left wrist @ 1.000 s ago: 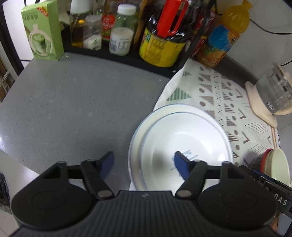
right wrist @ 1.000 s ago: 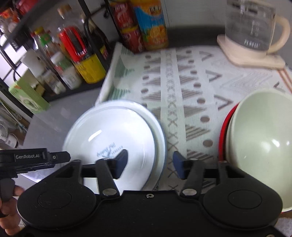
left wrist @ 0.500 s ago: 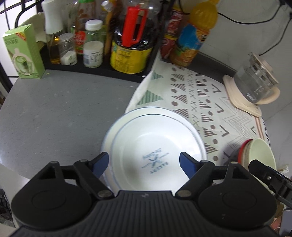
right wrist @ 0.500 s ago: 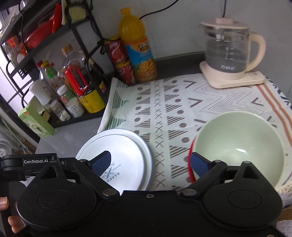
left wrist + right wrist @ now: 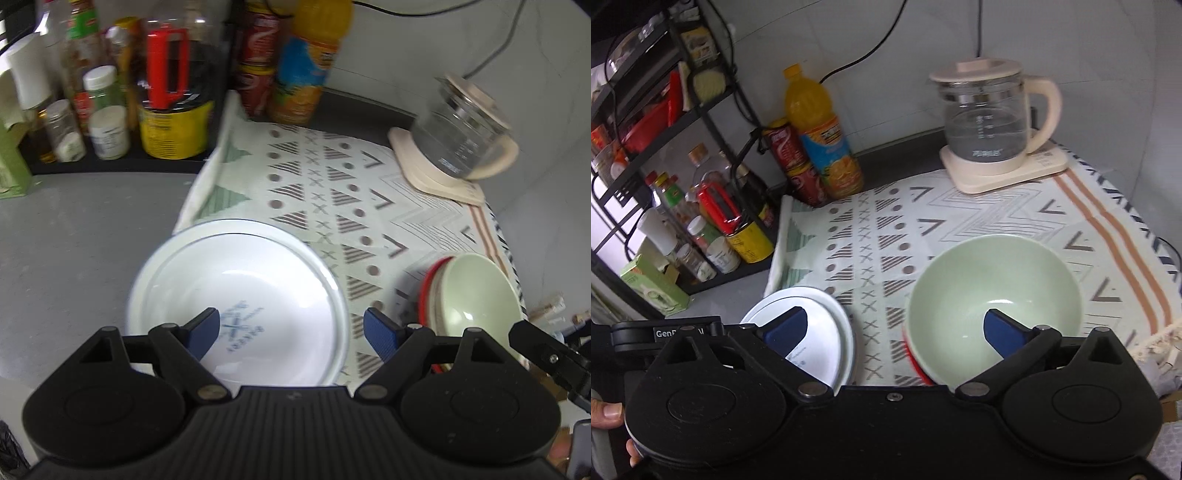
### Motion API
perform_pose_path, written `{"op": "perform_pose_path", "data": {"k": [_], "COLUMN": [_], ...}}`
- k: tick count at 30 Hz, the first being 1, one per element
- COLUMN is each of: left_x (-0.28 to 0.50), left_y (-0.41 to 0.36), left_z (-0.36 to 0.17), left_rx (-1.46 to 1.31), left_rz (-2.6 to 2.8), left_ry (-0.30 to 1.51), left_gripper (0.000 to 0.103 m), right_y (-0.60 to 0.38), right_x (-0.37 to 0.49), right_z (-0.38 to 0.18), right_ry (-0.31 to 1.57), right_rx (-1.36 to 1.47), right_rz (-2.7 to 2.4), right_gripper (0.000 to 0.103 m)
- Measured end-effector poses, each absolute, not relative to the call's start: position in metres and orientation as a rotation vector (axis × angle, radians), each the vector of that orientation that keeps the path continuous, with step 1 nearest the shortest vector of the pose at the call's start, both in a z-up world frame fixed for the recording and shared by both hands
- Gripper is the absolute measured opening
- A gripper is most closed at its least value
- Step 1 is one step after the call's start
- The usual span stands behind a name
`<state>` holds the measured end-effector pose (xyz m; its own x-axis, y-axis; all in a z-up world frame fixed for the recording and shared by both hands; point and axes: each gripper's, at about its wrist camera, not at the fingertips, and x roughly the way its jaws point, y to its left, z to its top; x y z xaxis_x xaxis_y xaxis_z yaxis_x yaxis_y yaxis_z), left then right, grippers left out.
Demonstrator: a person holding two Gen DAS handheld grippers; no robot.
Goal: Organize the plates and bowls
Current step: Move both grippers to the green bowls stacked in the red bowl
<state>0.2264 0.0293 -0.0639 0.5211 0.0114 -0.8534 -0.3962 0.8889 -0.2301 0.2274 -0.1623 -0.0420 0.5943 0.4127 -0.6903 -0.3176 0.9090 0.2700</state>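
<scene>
A white plate with blue lettering (image 5: 258, 295) lies stacked on a second white plate at the left edge of the patterned cloth (image 5: 332, 192). To its right a pale green bowl (image 5: 476, 295) sits nested in a red-rimmed bowl (image 5: 428, 284). My left gripper (image 5: 291, 328) hangs open above the plate's near side, holding nothing. In the right wrist view the stacked plates (image 5: 820, 332) and green bowl (image 5: 993, 295) lie side by side; my right gripper (image 5: 894, 328) is above the gap between them, its jaws still opening and empty.
A black rack (image 5: 665, 122) with bottles and jars (image 5: 110, 125) lines the back left. An orange juice bottle (image 5: 820, 125) and red cans (image 5: 790, 162) stand by the wall. A glass kettle (image 5: 990, 122) sits back right. A green carton (image 5: 653, 288) rests on the grey counter (image 5: 74, 236).
Both grippers have risen and drawn back from the plates. The right gripper's jaws have spread much wider; the left's opened slightly. The plates lie still, and the green bowl is now fully in view.
</scene>
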Motion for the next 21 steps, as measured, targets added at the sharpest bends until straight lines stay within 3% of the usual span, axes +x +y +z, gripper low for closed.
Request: {"op": "perform_pose_path", "data": {"k": [21], "left_x": [0.289], "left_y": [-0.032], "left_z": [-0.076], "left_rx": [-0.335], "left_rz": [0.024], "left_ry": [1.061], "left_gripper": [0.083], "right_y": [-0.226], "right_x": [0.226], "right_z": [-0.061], "right_ry": [0.846], "right_rx": [0.203], "right_rz": [0.149], "right_gripper": [0.103]}}
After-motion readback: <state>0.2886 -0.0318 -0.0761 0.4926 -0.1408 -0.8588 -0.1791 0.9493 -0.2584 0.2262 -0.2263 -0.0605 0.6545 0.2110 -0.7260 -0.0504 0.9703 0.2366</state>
